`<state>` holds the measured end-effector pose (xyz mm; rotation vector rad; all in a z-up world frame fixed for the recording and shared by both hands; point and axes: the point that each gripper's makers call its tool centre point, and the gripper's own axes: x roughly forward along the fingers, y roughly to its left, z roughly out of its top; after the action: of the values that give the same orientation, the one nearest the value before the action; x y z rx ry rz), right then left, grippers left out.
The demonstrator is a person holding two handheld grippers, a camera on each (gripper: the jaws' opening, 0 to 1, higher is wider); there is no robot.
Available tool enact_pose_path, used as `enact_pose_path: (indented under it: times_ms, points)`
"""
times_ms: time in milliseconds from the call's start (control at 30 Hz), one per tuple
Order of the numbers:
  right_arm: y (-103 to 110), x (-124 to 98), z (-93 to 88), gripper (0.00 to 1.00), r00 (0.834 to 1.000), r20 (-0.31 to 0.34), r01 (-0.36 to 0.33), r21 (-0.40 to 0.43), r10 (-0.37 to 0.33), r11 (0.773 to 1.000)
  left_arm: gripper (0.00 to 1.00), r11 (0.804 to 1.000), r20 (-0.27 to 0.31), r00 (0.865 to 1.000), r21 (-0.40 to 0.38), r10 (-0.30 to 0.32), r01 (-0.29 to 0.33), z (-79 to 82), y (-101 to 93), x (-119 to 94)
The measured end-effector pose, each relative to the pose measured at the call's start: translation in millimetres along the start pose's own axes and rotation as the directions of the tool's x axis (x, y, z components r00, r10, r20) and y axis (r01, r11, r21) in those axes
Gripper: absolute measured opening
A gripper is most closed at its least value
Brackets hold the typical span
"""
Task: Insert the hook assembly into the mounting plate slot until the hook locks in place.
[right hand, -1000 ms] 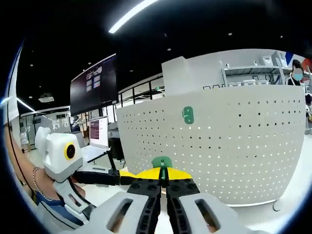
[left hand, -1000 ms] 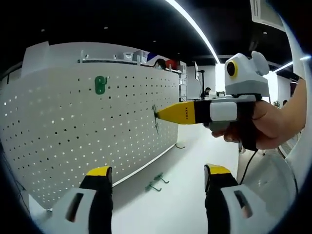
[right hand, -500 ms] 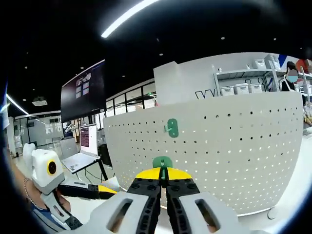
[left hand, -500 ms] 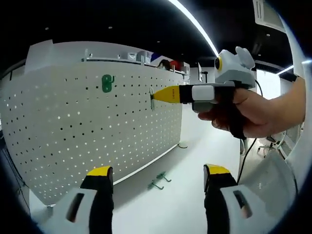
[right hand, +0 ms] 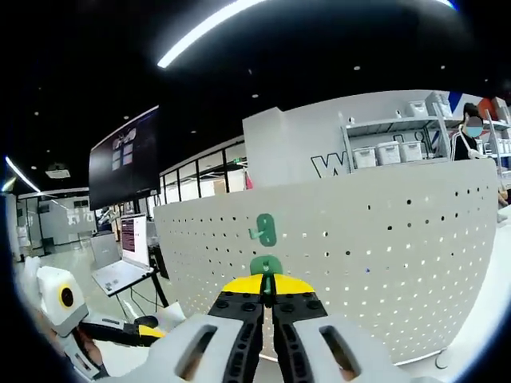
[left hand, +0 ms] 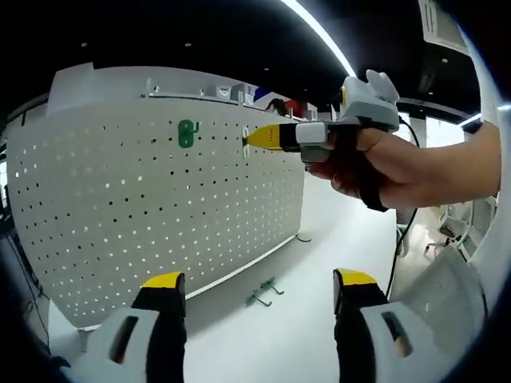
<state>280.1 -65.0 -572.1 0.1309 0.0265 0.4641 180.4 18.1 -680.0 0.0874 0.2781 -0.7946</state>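
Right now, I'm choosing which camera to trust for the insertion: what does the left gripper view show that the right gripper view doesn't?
Left gripper view: spare hooks lying below the board, and a hand carrying the right gripper. Right gripper view: the hook clamped in that gripper, and a laptop. Both: the pegboard and its mounted hook.

Your hook [right hand: 266,266] is green, pinched upright at the yellow jaw tips, its flat tab up against the white pegboard [left hand: 120,199], near its top edge. A second green hook [left hand: 187,133] already hangs on the board near the top, just beside yours. More green hooks [left hand: 263,294] lie loose on the table at the board's foot.
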Motion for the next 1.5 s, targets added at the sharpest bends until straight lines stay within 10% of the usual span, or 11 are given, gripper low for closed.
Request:
enact_pose_path:
  times_ms: [1500]
  points:
    - [-37, 62, 33.0, 0.00, 0.990, 0.081, 0.116, -0.021, -0.114, 0.993, 0.77, 0.999, -0.023, 0.999, -0.028, 0.022, -0.023, -15.5, 13.3, -7]
